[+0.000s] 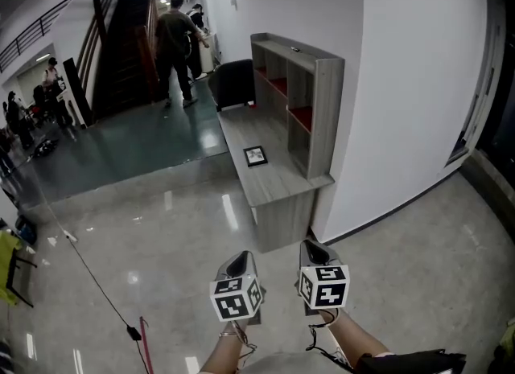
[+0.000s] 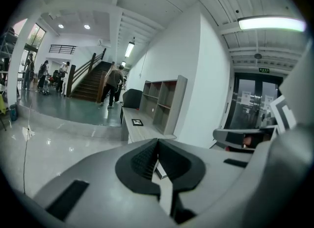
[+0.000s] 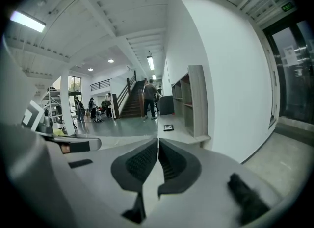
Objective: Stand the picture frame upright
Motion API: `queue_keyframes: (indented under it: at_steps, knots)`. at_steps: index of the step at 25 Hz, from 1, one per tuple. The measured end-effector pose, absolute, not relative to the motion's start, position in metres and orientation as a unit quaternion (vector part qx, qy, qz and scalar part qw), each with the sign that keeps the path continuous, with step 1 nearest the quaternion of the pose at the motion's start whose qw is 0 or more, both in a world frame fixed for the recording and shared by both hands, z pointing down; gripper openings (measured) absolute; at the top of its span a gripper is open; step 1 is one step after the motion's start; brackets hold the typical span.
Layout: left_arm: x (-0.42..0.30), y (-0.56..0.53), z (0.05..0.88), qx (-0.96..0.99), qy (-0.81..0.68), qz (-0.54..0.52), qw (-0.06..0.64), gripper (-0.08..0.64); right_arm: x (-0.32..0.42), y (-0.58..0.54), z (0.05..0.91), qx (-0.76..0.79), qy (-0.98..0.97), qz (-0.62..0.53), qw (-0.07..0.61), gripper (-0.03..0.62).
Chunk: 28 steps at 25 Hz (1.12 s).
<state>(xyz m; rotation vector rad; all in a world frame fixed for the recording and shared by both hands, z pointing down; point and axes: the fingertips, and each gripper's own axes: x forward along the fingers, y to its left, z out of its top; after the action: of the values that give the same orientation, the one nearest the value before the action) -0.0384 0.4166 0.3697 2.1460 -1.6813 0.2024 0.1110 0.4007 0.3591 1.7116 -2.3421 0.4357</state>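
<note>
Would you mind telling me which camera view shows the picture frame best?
The head view: it looks down on the picture frame lying flat on the counter. Both gripper views catch it small and foreshortened.

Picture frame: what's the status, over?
Left gripper shut, empty; right gripper shut, empty. Picture frame flat on the bench, not yet reached. Shelf unit close beside it; a person far off by the stairs.

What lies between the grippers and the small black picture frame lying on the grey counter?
Only glossy grey floor and bare grey countertop, per the head view.
</note>
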Motion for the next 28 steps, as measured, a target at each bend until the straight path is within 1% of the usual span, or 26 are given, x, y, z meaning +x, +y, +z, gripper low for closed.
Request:
queue_keyframes:
  at_steps: [8,17,28]
  knots:
    - [-0.058,0.410,0.382,0.760,-0.610,0.071,0.213,0.014,0.110,0.397,0.372,0.588,-0.785,0.157,0.113,0.032]
    - [-0.061,0.396,0.396,0.758,-0.608,0.077,0.221,0.014,0.114,0.381,0.385,0.596,-0.775,0.165,0.129,0.032]
    - [-0.084,0.343,0.412,0.749,-0.619,0.092,0.219,0.014,0.100,0.326,0.406,0.589,-0.777,0.176,0.134,0.031]
